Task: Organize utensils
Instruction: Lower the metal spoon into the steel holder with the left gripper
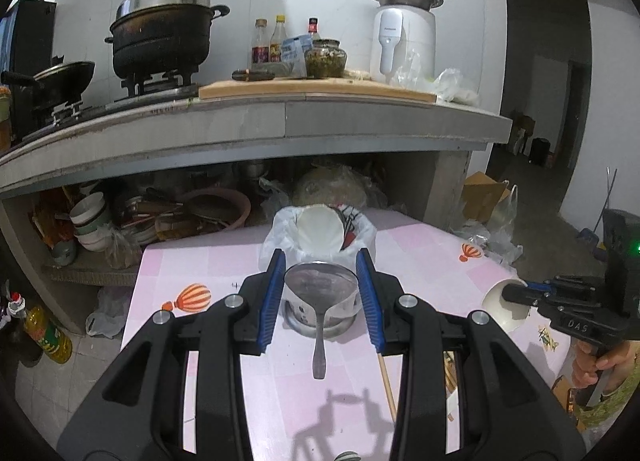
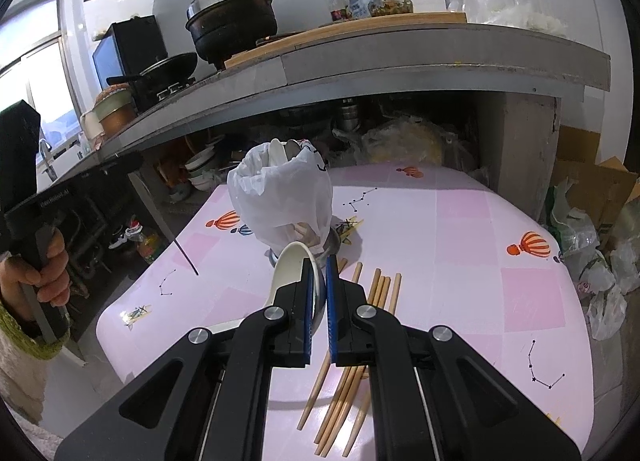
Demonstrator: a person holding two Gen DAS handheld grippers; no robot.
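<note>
Nearest to me, the left gripper [image 1: 320, 293] has its blue pads clamped on the bowl of a metal ladle-shaped spoon [image 1: 320, 289], one pad on each side, the handle hanging down towards six o'clock above the pink tablecloth [image 1: 200, 261]. From the other hand's view that same handle shows as a thin metal rod at nine o'clock. The right gripper [image 2: 319, 301] has its jaws drawn together on the rim of one white ceramic spoon [image 2: 294, 265], whose bowl sticks out towards eleven o'clock. Under and just beyond that gripper lies a loose bundle of wooden chopsticks [image 2: 352, 341] on the cloth; I count about seven, though the fingers cover part of them, so I cannot tell exactly. A little further on, at twelve o'clock, stands the utensil holder [image 2: 284, 197], lined with a white plastic bag on a metal base, with one white spoon and at least one metal one already in it. Two orange balloon prints show on the cloth in each view. Behind the table is the grey concrete counter [image 1: 280, 125], bowls stacked beneath it, and on top one big black pot [image 1: 164, 33], one wok, three bottles [image 1: 280, 41], one jar and one white appliance [image 1: 404, 37].
</note>
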